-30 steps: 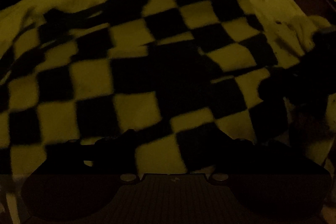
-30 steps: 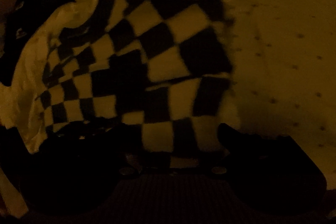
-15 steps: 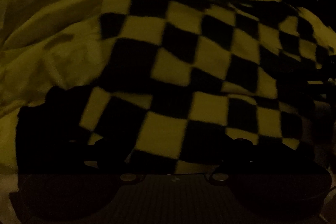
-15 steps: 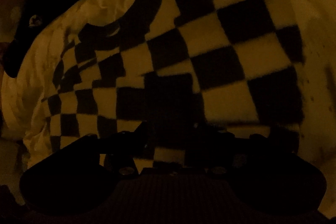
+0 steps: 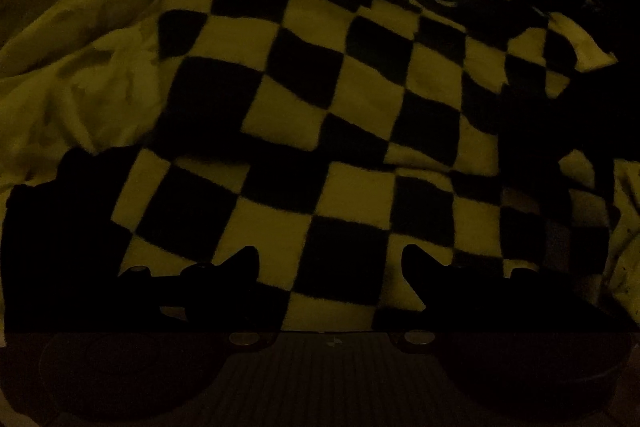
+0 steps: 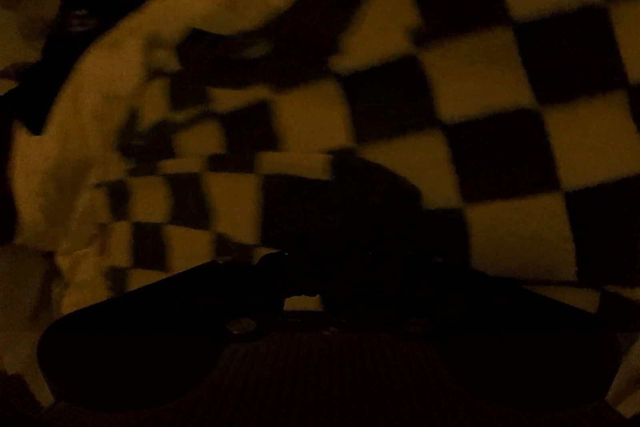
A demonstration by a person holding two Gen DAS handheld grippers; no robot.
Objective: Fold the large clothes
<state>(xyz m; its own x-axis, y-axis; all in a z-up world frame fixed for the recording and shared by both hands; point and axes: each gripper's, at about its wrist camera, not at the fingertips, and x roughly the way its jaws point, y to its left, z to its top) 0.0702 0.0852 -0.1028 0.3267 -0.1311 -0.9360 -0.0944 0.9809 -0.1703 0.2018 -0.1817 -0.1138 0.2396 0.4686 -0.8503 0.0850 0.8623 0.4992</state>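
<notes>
Dim, rumpled pale bedding (image 5: 80, 39) lay under everything. Left gripper (image 5: 330, 259) jaws stood apart over the checkered garment (image 5: 320, 115); right gripper (image 6: 304, 267) jaws were together, seemingly pinching its fold, though darkness hid the contact.

Both views are very dim. The right gripper (image 6: 304, 267) is a black shape whose fingertips melt into a dark square of the checkered garment (image 6: 500, 99), so any grip there is hidden. The garment's left part is blurred and its right side is cut off
</notes>
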